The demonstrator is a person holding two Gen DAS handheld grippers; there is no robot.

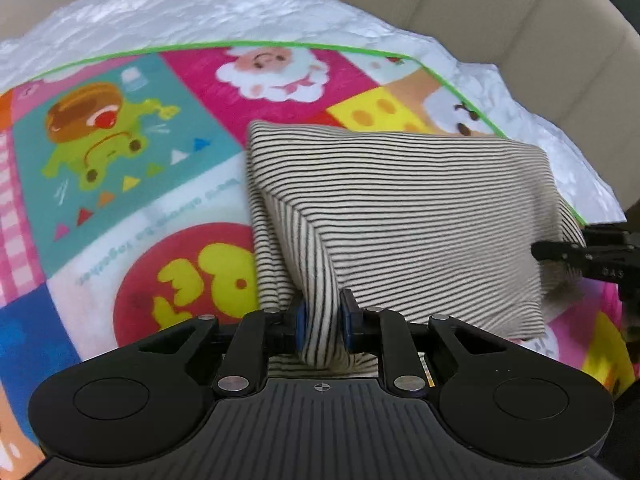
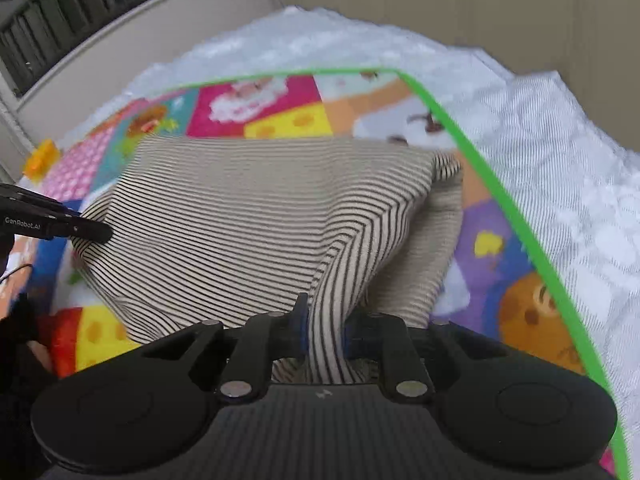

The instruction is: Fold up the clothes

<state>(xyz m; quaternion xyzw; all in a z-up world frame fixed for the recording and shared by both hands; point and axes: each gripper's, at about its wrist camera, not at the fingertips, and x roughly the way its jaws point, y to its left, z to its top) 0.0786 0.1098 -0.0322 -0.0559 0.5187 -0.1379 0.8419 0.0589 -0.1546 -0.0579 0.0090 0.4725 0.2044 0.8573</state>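
A cream garment with thin black stripes (image 1: 400, 208) is held up off a colourful cartoon mat (image 1: 132, 184), its far edge resting on the mat. My left gripper (image 1: 325, 320) is shut on the near left corner of the garment. My right gripper (image 2: 325, 328) is shut on the near right corner of the garment (image 2: 260, 208). Each gripper shows in the other's view: the right one at the right edge (image 1: 588, 258), the left one at the left edge (image 2: 60, 226). The cloth sags between them.
The mat (image 2: 500, 264) has a green border and lies on a white textured cover (image 2: 568, 184). A beige padded backrest (image 1: 500, 12) rises behind. A wall with a dark slatted window (image 2: 80, 4) is at the left. A small orange-yellow object (image 2: 40, 160) sits at the mat's far left.
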